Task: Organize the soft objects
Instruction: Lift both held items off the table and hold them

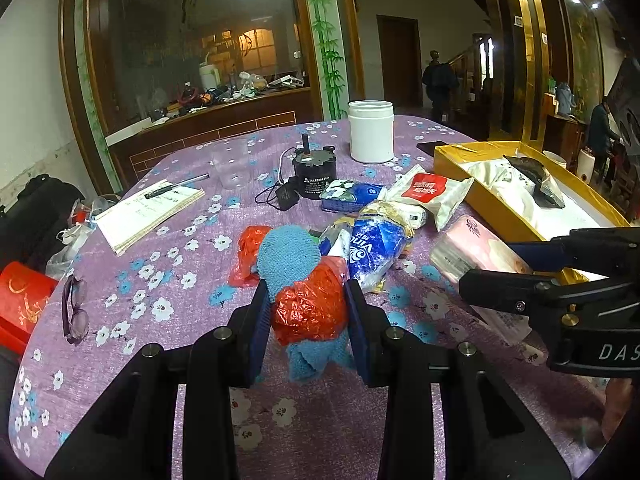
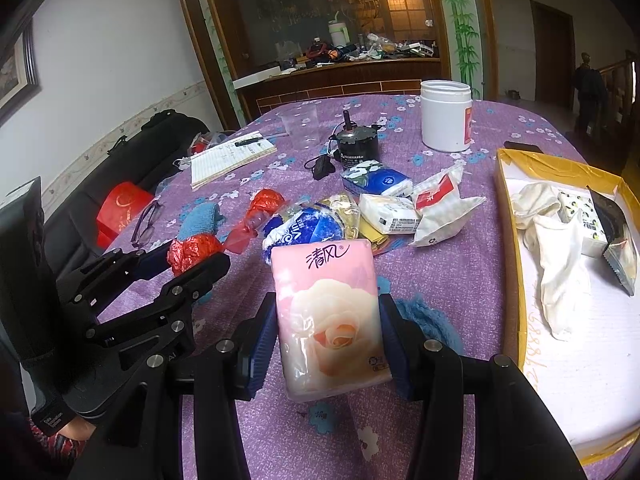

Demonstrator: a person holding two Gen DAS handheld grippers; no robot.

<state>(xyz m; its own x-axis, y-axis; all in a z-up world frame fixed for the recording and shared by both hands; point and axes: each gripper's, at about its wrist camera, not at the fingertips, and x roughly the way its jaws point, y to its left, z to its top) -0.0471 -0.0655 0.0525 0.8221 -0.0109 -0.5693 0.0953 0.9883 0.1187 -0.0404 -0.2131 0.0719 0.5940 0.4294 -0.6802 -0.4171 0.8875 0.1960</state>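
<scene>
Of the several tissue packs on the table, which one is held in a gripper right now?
The pink rose-printed tissue pack, clamped in the right gripper; the blue pack and white pack lie loose on the tablecloth.

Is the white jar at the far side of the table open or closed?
Open. The white jar stands upright with no lid on it; its rim is bare in both views. Whether anything is inside cannot be seen.

Home dining room: floral-clothed table (image 1: 192, 292)
</scene>
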